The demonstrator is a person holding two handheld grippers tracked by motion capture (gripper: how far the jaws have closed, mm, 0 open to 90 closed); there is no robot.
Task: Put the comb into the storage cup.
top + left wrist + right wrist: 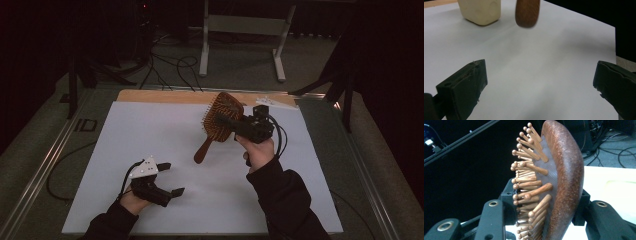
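Note:
A brown wooden paddle hairbrush [223, 106] with wooden pins hangs tilted over the white sheet [150, 130], its handle [202, 152] pointing down and left. My right gripper [220, 120] is shut on the brush head; in the right gripper view the jaws clamp the brush [567, 170] from both sides, the right gripper [545, 201] low in the picture. My left gripper [171, 178] rests open near the sheet's front left, nothing between its jaws. In the left gripper view the left gripper [540, 68] faces the rounded handle end [527, 13].
A cream-coloured block [480, 11] stands on the sheet to the left of the handle end. A bare wooden strip [165, 96] runs along the far edge. Small white parts [265, 101] lie at the far right. Cables [170, 67] and a stand's legs [204, 50] are on the floor beyond.

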